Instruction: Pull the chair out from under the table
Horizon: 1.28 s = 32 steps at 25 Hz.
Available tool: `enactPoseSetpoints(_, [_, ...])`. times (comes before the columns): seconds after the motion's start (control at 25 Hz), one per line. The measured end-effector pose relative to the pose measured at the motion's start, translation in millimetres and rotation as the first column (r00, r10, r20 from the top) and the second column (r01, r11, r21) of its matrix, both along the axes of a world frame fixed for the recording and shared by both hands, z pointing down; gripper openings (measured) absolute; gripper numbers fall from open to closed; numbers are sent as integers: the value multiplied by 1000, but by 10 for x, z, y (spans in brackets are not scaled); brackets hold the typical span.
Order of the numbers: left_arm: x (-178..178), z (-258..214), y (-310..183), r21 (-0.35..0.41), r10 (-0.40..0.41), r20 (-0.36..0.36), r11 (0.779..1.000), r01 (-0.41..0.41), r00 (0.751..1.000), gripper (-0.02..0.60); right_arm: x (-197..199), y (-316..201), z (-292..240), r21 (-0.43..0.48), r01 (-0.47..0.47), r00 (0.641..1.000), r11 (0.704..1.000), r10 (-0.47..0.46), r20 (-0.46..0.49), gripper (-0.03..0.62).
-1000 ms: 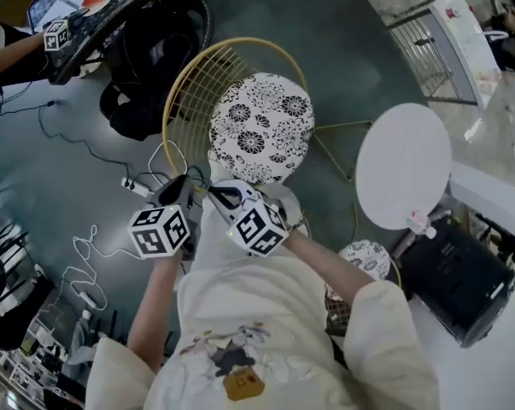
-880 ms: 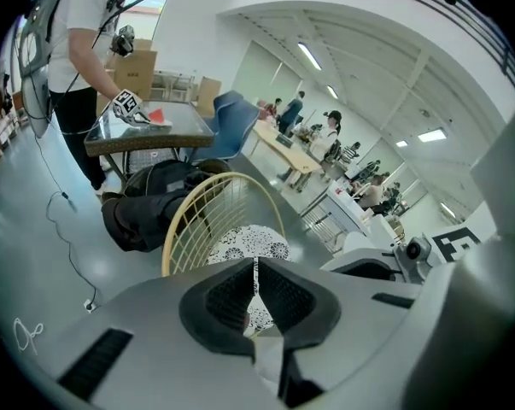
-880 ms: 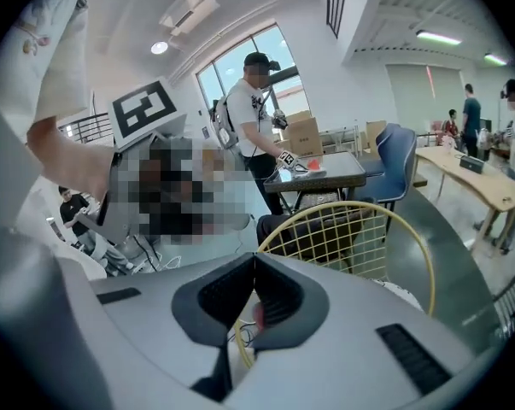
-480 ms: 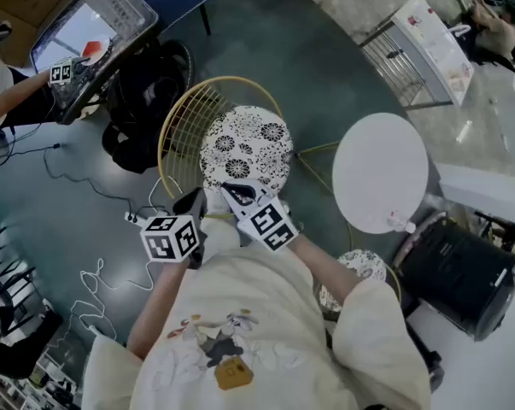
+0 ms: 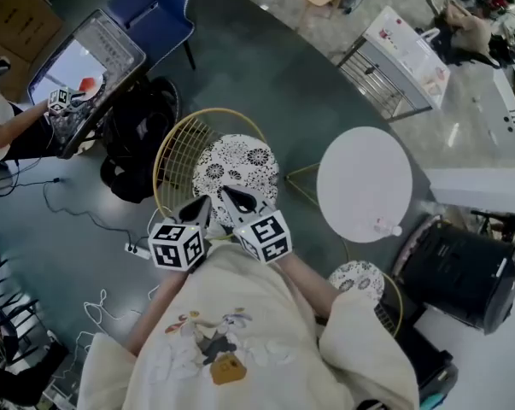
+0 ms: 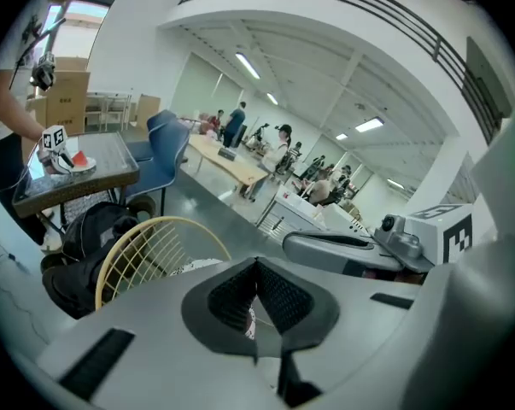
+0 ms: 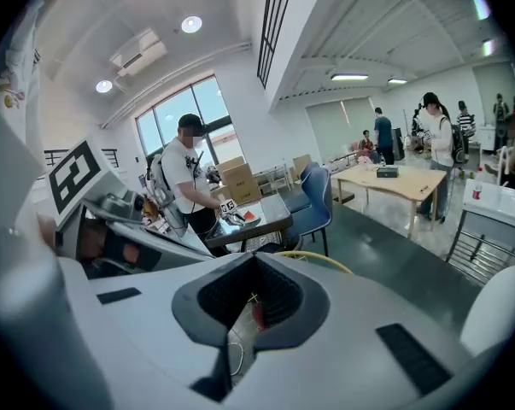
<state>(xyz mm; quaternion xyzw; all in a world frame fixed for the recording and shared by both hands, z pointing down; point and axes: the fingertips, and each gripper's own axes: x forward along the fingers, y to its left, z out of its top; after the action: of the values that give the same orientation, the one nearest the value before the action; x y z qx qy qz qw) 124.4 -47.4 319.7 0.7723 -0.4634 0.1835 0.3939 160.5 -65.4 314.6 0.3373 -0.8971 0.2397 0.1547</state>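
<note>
The chair [image 5: 236, 171], with a yellow wire back and a round black-and-white patterned cushion, stands on the teal floor to the left of the round white table [image 5: 364, 184], out from under it. My left gripper [image 5: 202, 203] and right gripper [image 5: 227, 193] hang side by side above the cushion's near edge, close to my chest. Both are shut and hold nothing. The left gripper view shows closed jaws [image 6: 257, 267] over the chair's wire back [image 6: 146, 250]. In the right gripper view the jaws [image 7: 253, 267] are closed too, with the chair's yellow rim [image 7: 325, 263] just beyond.
A black backpack [image 5: 137, 135] lies left of the chair under a dark table [image 5: 86, 58], where another person's hand works. Cables [image 5: 95, 220] trail over the floor at left. A second patterned seat [image 5: 359, 278] and a black box [image 5: 462, 272] sit at right, a blue chair [image 5: 159, 2] behind.
Both grippers have risen together and drawn back from the chair's front edge toward my chest. The left jaws have closed. The chair keeps its place beside the table.
</note>
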Motion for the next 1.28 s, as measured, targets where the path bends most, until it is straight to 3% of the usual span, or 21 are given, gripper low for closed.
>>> enactPoseSetpoints(0.2, [127, -243, -98, 112, 36, 12, 993, -37, 999, 9, 90, -65, -360, 68, -67, 997, 995, 65, 36, 8])
enactPoseSetpoints(0.52, [246, -477, -153, 202, 108, 15, 973, -108, 994, 9, 149, -2, -556, 106, -153, 987, 983, 147, 60, 8])
enactPoseSetpoints(0.92, [384, -591, -25, 247, 156, 21, 956, -156, 988, 9, 267, 124, -678, 160, -175, 984, 971, 176, 12, 8])
enactPoseSetpoints(1.28, [326, -606, 34, 255, 139, 27, 957, -141, 990, 9, 220, 172, -669, 168, -165, 986, 972, 165, 15, 8])
